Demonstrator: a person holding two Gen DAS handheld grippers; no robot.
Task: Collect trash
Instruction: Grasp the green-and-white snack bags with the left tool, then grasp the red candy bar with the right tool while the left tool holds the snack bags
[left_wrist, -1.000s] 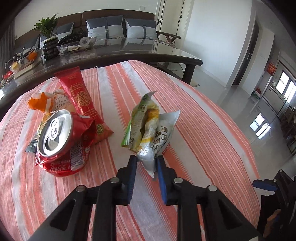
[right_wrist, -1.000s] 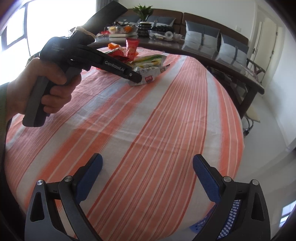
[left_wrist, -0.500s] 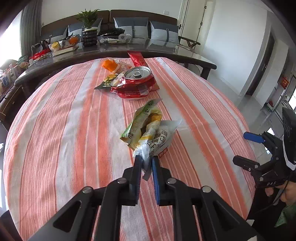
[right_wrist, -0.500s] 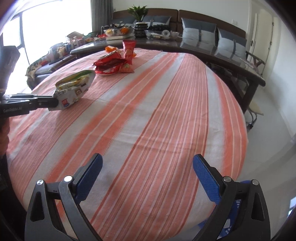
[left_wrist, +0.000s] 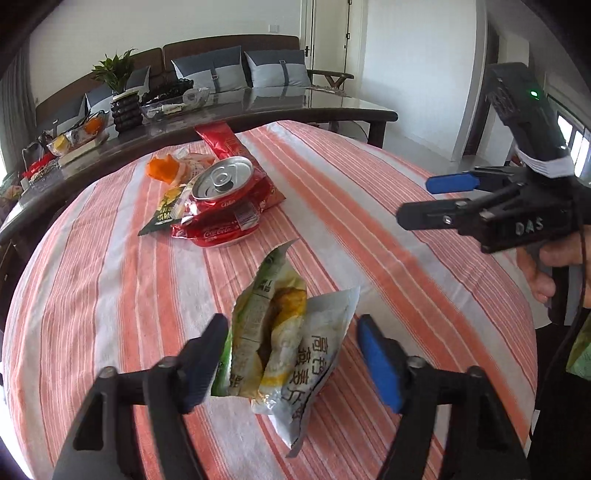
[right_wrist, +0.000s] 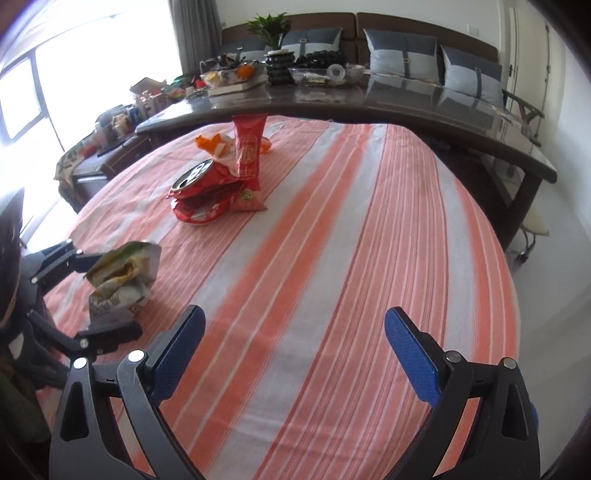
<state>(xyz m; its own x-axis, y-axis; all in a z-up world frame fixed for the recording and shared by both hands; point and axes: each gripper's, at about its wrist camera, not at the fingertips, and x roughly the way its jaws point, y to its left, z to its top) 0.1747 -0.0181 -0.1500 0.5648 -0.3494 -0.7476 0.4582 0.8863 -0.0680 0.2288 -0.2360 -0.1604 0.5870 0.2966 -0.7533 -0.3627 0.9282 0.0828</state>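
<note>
The left gripper stands part-open, its jaws having just been opening. Between them sits the crumpled snack wrapper; its green edge brushes the left finger, while the blue pad on the right stands clear of it, so it is let go rather than pinched. The wrapper rests near the table's near edge on the striped cloth, its long axis running from the fingers away toward the far side, tilted slightly right.

The right gripper is spread wide and empty over bare cloth, to the right of the wrapper in its own view.

Farther off, toward the far left of the table, lies the remaining heap: a crushed red can, a red snack pouch behind it, and an orange wrapper. Both grippers are well apart from that heap, which lies straight ahead of the left one, with the dropped wrapper between. The right gripper looks freer to reach it.
</note>
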